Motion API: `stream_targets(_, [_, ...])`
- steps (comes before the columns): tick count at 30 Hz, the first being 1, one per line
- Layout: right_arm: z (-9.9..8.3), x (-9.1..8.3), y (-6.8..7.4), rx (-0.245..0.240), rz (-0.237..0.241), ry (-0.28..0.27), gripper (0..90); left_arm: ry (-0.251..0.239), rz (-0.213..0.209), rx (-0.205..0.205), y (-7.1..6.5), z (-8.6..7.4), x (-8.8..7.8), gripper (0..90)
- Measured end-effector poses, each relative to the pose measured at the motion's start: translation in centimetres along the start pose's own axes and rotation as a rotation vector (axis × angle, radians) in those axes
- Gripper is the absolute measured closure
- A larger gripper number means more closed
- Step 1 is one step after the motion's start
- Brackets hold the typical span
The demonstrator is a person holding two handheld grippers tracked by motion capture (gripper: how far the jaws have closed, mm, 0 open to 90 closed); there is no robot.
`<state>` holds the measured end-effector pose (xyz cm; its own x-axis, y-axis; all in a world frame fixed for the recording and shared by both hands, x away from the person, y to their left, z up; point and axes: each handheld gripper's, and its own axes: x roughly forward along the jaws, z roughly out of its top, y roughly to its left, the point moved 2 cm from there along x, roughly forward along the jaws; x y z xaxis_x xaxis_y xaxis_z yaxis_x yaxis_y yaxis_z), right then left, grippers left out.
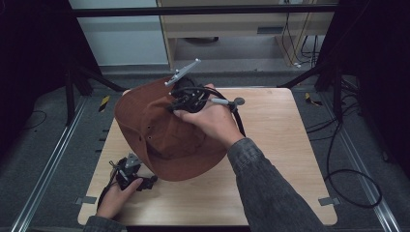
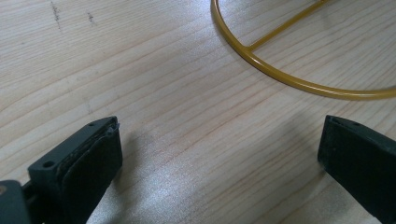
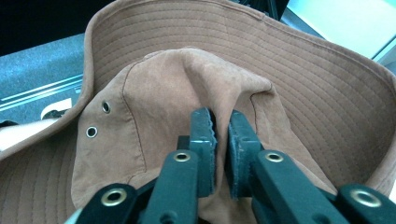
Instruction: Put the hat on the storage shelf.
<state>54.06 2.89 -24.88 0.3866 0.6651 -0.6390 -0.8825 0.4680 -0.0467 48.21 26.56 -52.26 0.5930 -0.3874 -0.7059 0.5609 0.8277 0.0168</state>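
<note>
On the left of the high view, the left hand [image 1: 116, 195] rests near the table's [image 1: 270, 145] near-left corner, holding the left gripper [image 1: 145, 182] low over the wood. In the left gripper view its two jaws stand wide apart with nothing but bare wood between them. Beyond them a yellow wire ring [image 2: 299, 83], with one straight spoke running from its rim, lies flat on the table.

One hat [image 1: 159, 130], brown with a wide stitched brim, takes up the middle-left of the table. Its near brim reaches down to just beside the left gripper, while its far edge is lifted toward the table's far side. Two small metal eyelets [image 3: 98, 119] sit one above the other on the side of the crown.

To the right, the right hand [image 1: 212, 121] comes in over the hat, a grey sleeve [image 1: 270, 188] trailing back to the bottom edge. It holds the right gripper [image 3: 219, 135] against the hat's crown. In the right gripper view the two jaws are nearly together, and a fold of the brown crown cloth rises just beyond their tips; whether the pads still pinch that fold cannot be told. One black cable [image 1: 238, 121] trails from this gripper across the wood beside the hand.

Further right the table is bare wood.
</note>
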Motion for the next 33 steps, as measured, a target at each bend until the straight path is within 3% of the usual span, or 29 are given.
stream_targets(14, [0.12,0.17,0.1,-0.002,-0.008,-0.006,69.8,0.0,0.0,0.0,0.0,0.0,0.0,0.0])
stream_targets(33, [0.03,-0.57,0.49,0.004,-0.024,-0.027,46.4,0.0,0.0,-0.001,0.0,0.0,0.0,0.0])
